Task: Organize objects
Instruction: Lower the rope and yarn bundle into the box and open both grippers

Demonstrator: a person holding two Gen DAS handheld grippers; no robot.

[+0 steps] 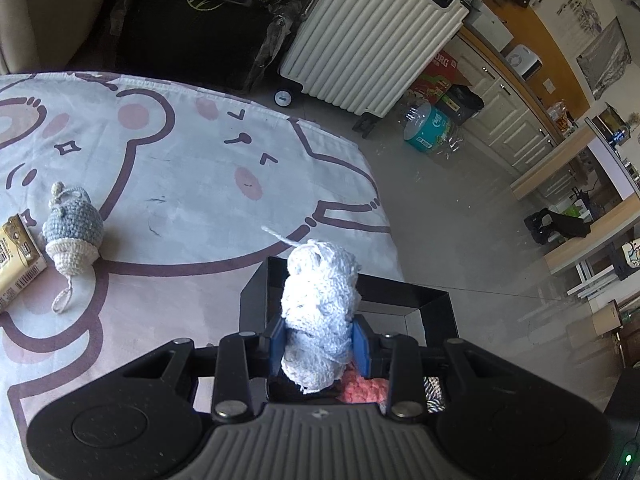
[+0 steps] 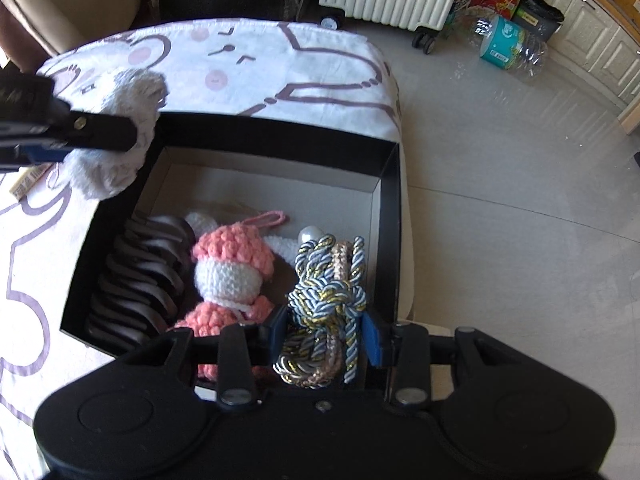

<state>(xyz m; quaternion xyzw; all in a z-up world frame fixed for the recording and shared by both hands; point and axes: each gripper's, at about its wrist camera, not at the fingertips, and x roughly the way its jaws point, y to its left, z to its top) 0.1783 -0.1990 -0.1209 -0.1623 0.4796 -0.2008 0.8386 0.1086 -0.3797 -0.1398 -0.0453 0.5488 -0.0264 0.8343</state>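
Note:
My left gripper (image 1: 319, 346) is shut on a white crocheted toy (image 1: 320, 304) and holds it above the left edge of the black box (image 1: 436, 308); the toy also shows in the right wrist view (image 2: 120, 128). My right gripper (image 2: 325, 338) hangs over the box (image 2: 280, 136) with its blue pads either side of a knotted blue, gold and white cord (image 2: 328, 300); a gap shows at the right pad. In the box lie a pink and white crocheted doll (image 2: 232, 272) and a black and white striped item (image 2: 140, 280).
A grey crocheted toy (image 1: 72, 232) and a gold packet (image 1: 16, 256) lie on the bear-print cloth (image 1: 180, 168) at the left. Beyond the table edge stand a white suitcase (image 1: 368, 32), water bottles (image 1: 428, 128) and cabinets on a grey floor.

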